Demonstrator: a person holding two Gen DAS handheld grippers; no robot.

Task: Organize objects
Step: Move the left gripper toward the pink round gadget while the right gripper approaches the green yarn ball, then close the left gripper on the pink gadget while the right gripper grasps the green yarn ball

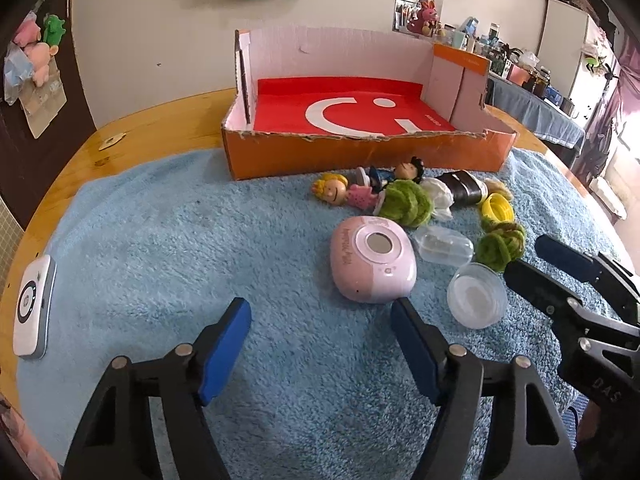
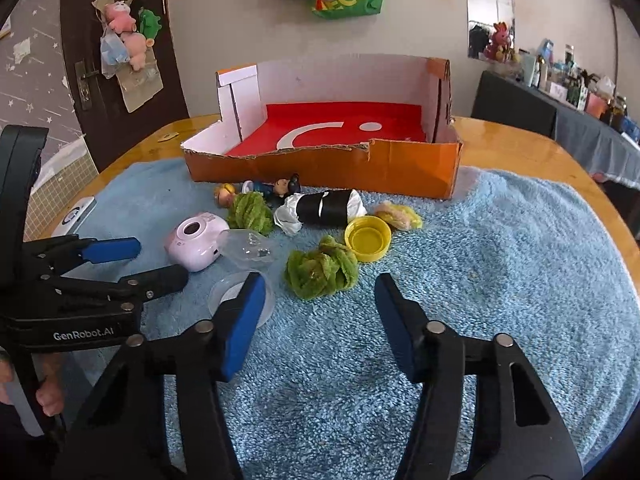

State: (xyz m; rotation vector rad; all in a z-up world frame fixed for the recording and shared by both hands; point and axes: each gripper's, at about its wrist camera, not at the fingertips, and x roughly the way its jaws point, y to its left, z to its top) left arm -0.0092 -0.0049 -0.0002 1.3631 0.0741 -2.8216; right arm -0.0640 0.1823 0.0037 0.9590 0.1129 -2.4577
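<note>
An orange cardboard box (image 1: 360, 156) with a red lining stands open at the back of the blue towel; it also shows in the right wrist view (image 2: 328, 164). In front of it lie a pink toy camera (image 1: 372, 264) (image 2: 196, 244), two figurines (image 1: 344, 190), green fuzzy balls (image 1: 406, 204) (image 2: 320, 270), a black-and-white roll (image 2: 326, 208), a yellow cap (image 2: 368, 238) and clear plastic lids (image 1: 476, 300). My left gripper (image 1: 320, 344) is open and empty, just short of the camera. My right gripper (image 2: 316, 320) is open and empty, just short of a green ball.
A white device (image 1: 34, 306) lies at the towel's left edge. The round wooden table (image 1: 160, 128) carries the blue towel (image 1: 200, 240). A door with hanging plush toys (image 2: 124, 36) is at the back left. A cluttered side table (image 2: 580, 92) stands at the right.
</note>
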